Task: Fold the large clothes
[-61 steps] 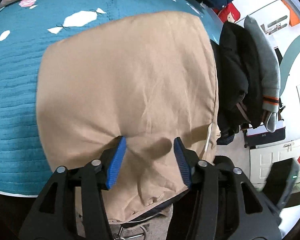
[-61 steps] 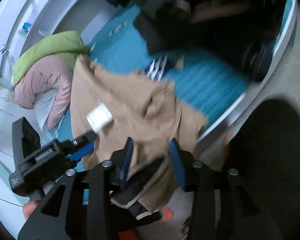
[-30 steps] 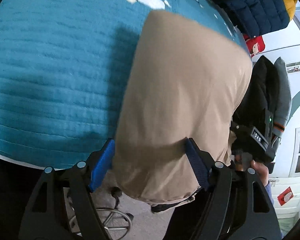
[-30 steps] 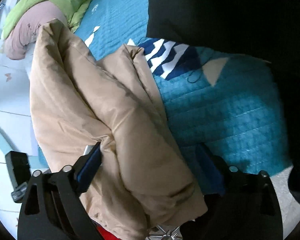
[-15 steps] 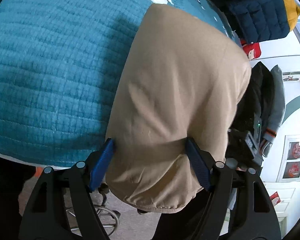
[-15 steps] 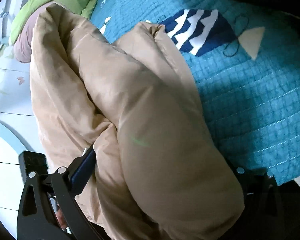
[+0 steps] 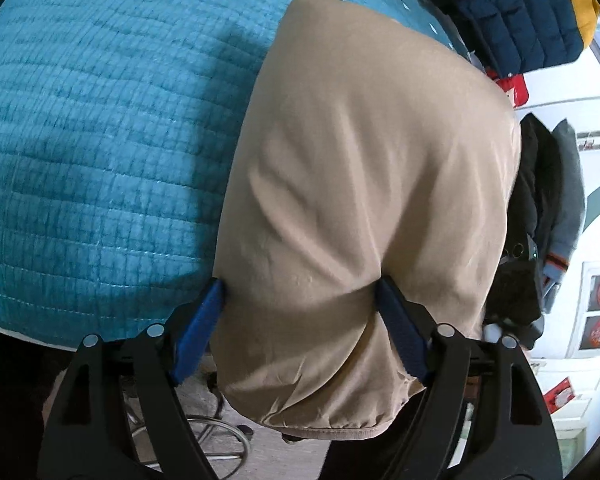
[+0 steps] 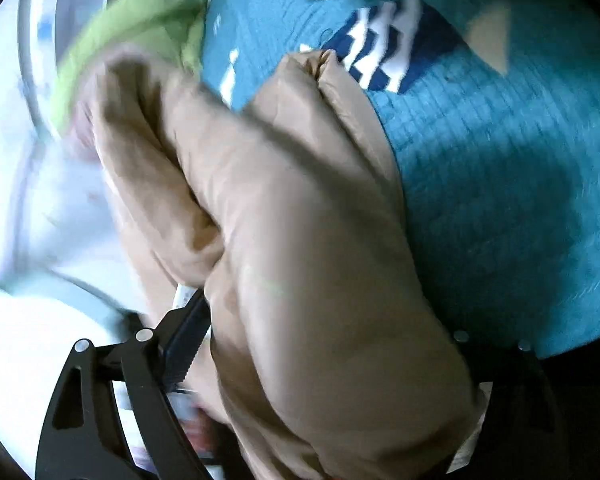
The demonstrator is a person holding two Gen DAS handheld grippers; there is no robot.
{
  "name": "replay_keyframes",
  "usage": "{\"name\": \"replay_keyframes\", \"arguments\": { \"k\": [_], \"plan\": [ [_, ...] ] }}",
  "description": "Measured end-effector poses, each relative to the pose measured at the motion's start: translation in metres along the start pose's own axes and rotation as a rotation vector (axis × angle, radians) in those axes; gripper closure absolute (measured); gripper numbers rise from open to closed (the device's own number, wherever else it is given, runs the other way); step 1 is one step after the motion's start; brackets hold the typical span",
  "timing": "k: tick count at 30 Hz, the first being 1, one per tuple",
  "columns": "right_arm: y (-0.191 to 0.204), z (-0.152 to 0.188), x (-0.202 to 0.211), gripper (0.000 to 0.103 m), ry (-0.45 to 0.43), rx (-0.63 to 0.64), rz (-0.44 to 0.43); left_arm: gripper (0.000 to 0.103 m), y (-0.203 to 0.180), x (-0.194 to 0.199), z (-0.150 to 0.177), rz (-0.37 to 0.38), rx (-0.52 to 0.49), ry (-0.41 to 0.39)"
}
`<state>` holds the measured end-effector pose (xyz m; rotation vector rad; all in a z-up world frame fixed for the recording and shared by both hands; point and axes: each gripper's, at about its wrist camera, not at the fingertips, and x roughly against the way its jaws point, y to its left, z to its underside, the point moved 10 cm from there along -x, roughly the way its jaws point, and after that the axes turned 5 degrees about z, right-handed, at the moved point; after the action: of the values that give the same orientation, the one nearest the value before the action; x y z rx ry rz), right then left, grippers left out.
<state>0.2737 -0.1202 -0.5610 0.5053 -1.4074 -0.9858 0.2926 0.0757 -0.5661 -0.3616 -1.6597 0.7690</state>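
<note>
A tan padded jacket (image 7: 360,168), folded into a thick bundle, lies on the edge of the teal quilted bed (image 7: 100,140). My left gripper (image 7: 300,286) straddles the bundle's near end. Both blue pads (image 7: 198,328) touch the fabric and dent it, while the jaws open slightly. In the right wrist view the same jacket (image 8: 300,260) bulges between the fingers of my right gripper (image 8: 328,320). Its left pad (image 8: 188,336) presses the cloth. The jacket spills over and hides its right pad. That view is blurred.
A navy puffer jacket (image 7: 512,12) lies at the far right of the bed. Black and grey garments (image 7: 540,208) hang beside it. Green and pink clothes (image 8: 128,28) are piled at the bed's far end. A metal chair ring (image 7: 220,436) stands on the floor below.
The right wrist view has rolled and blurred, and the jacket bundle fills more of it. In the left view the bundle and pads sit almost as before.
</note>
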Motion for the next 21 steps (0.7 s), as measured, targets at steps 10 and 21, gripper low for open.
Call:
{"name": "replay_keyframes", "arguments": {
  "k": [10, 21],
  "plan": [
    [-0.014, -0.004, -0.016, 0.007, -0.021, 0.050, 0.132, 0.025, -0.016, -0.010, -0.003, -0.021, -0.031, 0.005],
    [0.039, 0.021, 0.006, 0.065, -0.120, 0.256, 0.175, 0.027, -0.018, 0.004, 0.000, 0.054, -0.041, -0.029]
  ]
}}
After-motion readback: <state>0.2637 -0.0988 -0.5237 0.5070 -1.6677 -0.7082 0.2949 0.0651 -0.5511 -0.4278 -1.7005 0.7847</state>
